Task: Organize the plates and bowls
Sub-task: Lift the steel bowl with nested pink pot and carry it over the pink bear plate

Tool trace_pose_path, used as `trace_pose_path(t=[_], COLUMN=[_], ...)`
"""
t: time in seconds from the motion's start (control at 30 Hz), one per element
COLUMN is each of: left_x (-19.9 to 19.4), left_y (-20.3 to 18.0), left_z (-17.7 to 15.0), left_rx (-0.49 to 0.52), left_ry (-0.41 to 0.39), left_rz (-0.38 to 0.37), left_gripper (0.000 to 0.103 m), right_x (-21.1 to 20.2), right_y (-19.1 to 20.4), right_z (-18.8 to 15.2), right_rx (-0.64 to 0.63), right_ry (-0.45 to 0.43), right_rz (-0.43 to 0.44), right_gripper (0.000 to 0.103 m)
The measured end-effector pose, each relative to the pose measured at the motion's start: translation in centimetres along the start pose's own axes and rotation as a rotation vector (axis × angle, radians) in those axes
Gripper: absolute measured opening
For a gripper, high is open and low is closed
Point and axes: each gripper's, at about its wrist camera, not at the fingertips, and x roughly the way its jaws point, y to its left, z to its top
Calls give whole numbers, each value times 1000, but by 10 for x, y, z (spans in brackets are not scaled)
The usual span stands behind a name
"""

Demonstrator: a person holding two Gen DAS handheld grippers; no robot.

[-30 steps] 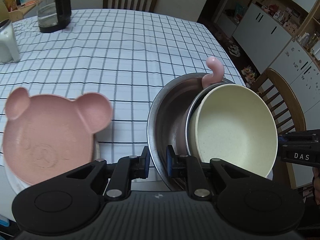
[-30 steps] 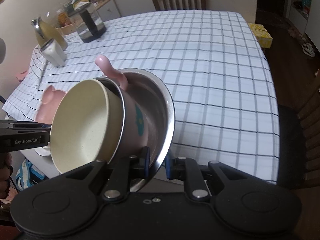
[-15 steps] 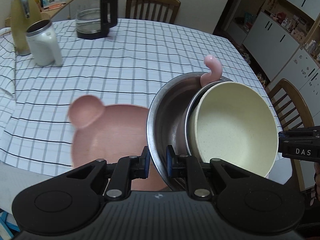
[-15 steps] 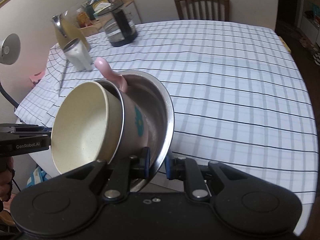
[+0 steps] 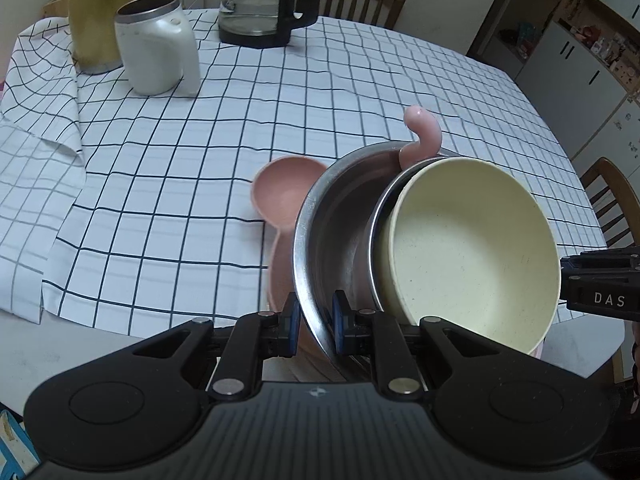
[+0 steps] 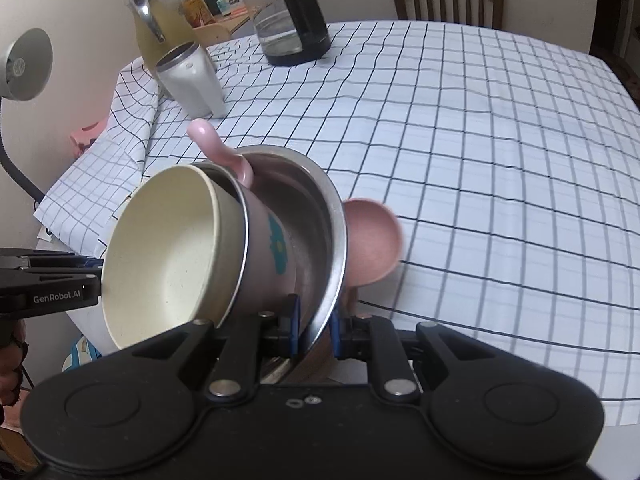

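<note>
Moved since earlier: both views have swung over the table, so the white jug, yellow pitcher and glass carafe now sit nearer and larger, and the pink bear-eared plate has slid from open view at the left wrist's lower left to behind the steel bowl, one ear showing.
Table (image 5: 360,92): covered with a white cloth checked in dark lines, rumpled at its left corner.
Steel bowl (image 5: 332,216): tipped on its side, held up over the near edge of the table, with the other dishes nested inside it.
Pink cup (image 6: 266,256): nested in the steel bowl, teal flower print on its wall, curled pink handle (image 5: 422,130) rising above the rims.
Cream bowl (image 5: 472,252): innermost, sitting in the pink cup, its mouth turned to the side.
Pink bear-eared plate (image 5: 280,196): behind and below the steel bowl, mostly hidden, blurred.
Left gripper (image 5: 314,318): clamped on the steel bowl's rim, one blue pad inside and one outside.
Right gripper (image 6: 314,322): clamped on the same rim from the opposite side, pads on either face of the metal.
Glass carafe (image 5: 260,0): far side of the table, black handle.
Yellow pitcher (image 5: 94,20): far left corner.
White jug (image 5: 156,48): just beside the yellow pitcher.
</note>
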Motion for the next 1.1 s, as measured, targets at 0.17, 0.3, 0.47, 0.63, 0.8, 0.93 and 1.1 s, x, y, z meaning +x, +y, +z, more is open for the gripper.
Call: trace_pose_path(t=[0.17, 0.3, 0.47, 0.63, 0.8, 0.93, 1.1], left_x=[9, 14, 18, 21, 22, 21, 18], left_y=[5, 4, 5, 6, 10, 13, 15], left_z=[1, 0, 0, 0, 1, 1, 0], left_rx=[12, 30, 38, 46, 28, 26, 31], left_ry=[-1, 2, 11, 22, 26, 22, 11], left_rz=[11, 18, 14, 14, 8, -1, -5], left_gripper=[15, 15, 15, 15, 15, 15, 15], right_x=[14, 21, 27, 30, 34, 35, 28], right_y=[4, 2, 0, 1, 6, 8, 9], right_z=[-1, -2, -5, -5, -3, 0, 3], right_rx=[3, 20, 29, 17, 8, 9, 12], right_ry=[5, 18, 35, 35, 45, 57, 39], right_rz=[2, 5, -1, -8, -24, -34, -53], right_gripper=[16, 16, 16, 17, 19, 21, 33])
